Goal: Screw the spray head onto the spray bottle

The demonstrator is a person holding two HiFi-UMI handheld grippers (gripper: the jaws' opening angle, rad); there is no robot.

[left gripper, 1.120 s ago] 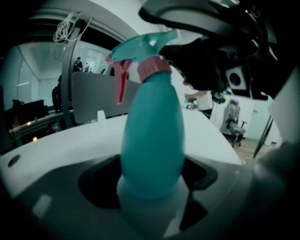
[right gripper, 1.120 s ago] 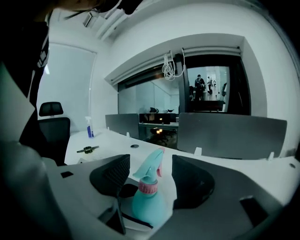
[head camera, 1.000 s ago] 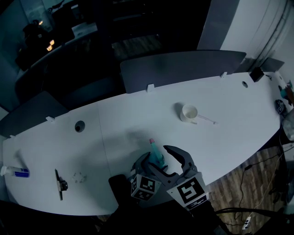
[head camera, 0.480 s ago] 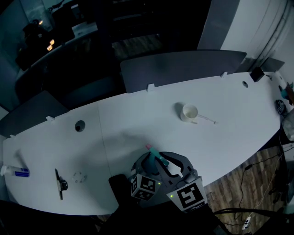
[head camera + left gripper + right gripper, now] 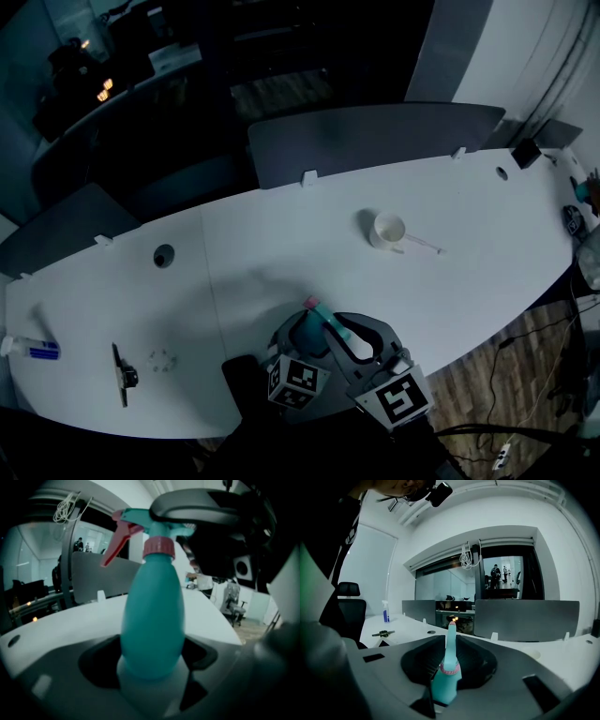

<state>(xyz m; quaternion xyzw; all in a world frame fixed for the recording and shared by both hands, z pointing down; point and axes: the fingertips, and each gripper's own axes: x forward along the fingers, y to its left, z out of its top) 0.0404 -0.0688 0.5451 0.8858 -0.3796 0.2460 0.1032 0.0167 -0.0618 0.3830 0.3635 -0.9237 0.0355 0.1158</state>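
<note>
L tongs point(image 5: 152, 670) clamp bottle point(image 5: 152, 616) upright; R tongs point(image 5: 446, 686) pinch spray head point(image 5: 451, 646), nozzle point(image 5: 118, 514) prob. away.

Both units, left gripper point(image 5: 302, 330) and right gripper point(image 5: 333, 325), have dark grey moulded shells and broad curved jaws with a matte finish. Each carries a cube with black square markers on white faces: left cube point(image 5: 295, 380) at six o'clock in the head view, right cube point(image 5: 398, 398) toward five. Clothing — dark garment point(image 5: 328, 522), plain.
</note>
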